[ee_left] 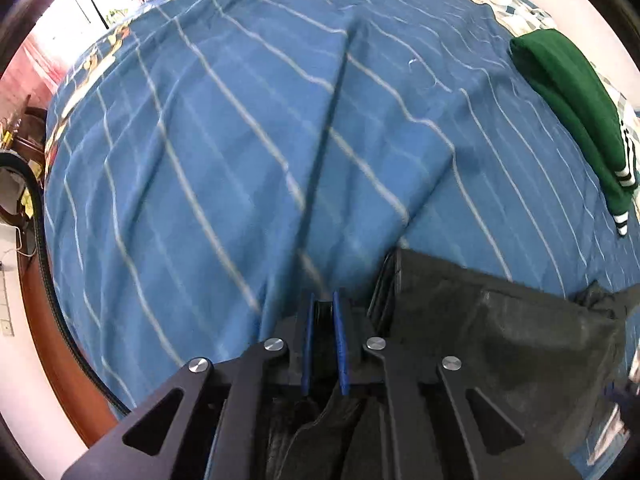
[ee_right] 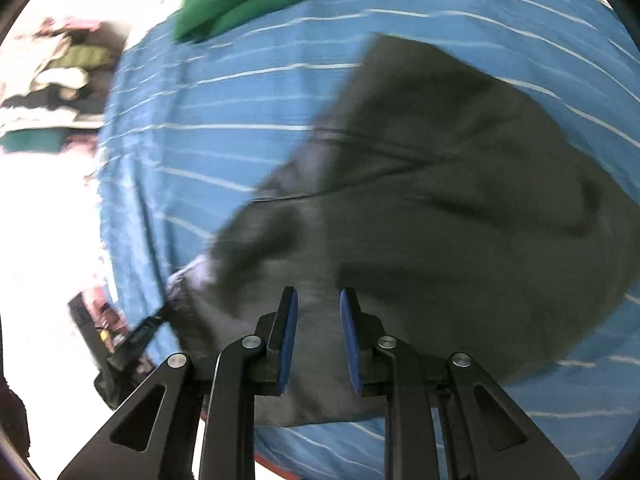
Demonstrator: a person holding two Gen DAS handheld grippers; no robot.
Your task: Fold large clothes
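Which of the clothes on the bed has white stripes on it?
The green garment, lying apart near the bed's edge. The black garment by the grippers is plain.

A bed point(ee_left: 208, 152) covered by a blue sheet with thin white stripes carries everything. A dark grey garment point(ee_right: 460, 184) lies rumpled on it near the close edge. A folded green garment point(ee_left: 572, 108) with white-striped cuffs lies well apart, by the far edge.

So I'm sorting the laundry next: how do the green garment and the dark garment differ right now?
The green garment lies folded, untouched, far across the bed; the dark garment lies spread and rumpled, close by. The green one has white-striped cuffs; the dark one looks plain. The left gripper pinches dark fabric. Both rest on the blue bedcover.
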